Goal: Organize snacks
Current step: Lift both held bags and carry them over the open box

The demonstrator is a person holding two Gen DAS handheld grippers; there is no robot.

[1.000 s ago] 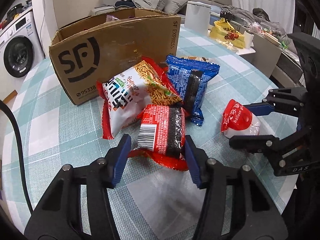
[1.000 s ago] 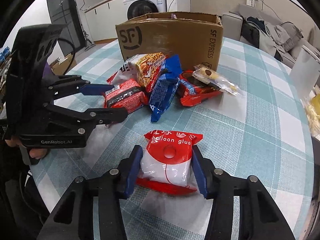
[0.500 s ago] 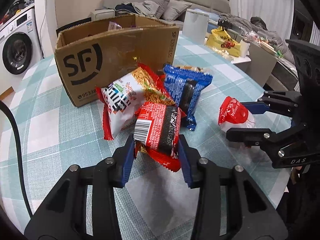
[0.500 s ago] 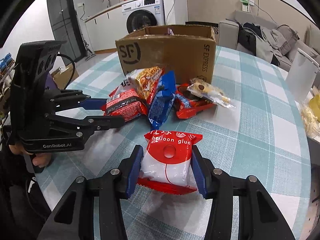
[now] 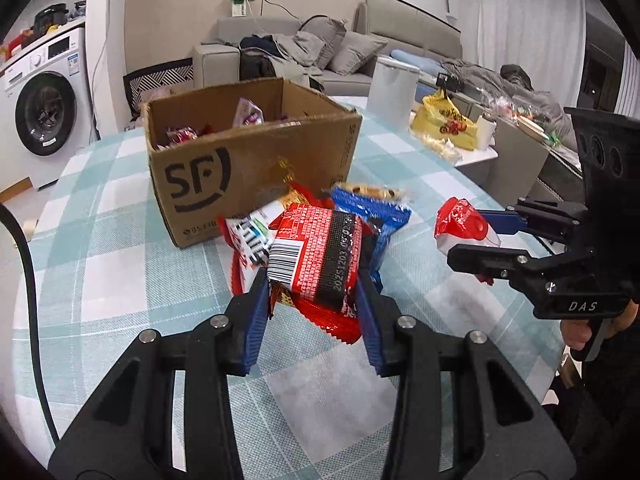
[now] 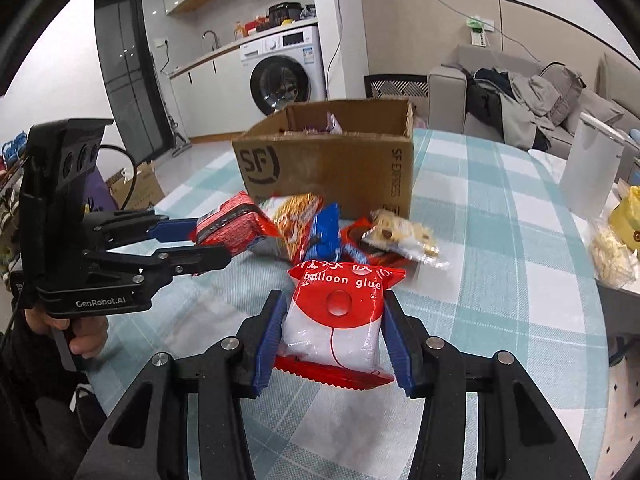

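While the open cardboard box (image 5: 256, 160) stands on the checked tablecloth (image 5: 100, 272) with packets already inside, two snacks are held clear of the cloth. A red noodle packet (image 5: 316, 256) is pinched between the left gripper (image 5: 316, 304) pads — a red-and-white "balloon glue" pack (image 6: 340, 320) is clamped by the right gripper (image 6: 332, 344). Other packets (image 6: 316, 228) are heaped just before the box.

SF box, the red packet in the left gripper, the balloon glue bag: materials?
SF box: corrugated cardboard, matte brown, raw cut rim. Red packet in the left gripper: looks like glossy plastic film, crinkled, serrated seam. Balloon glue bag in the right gripper: shiny plastic, partly clear over white contents.
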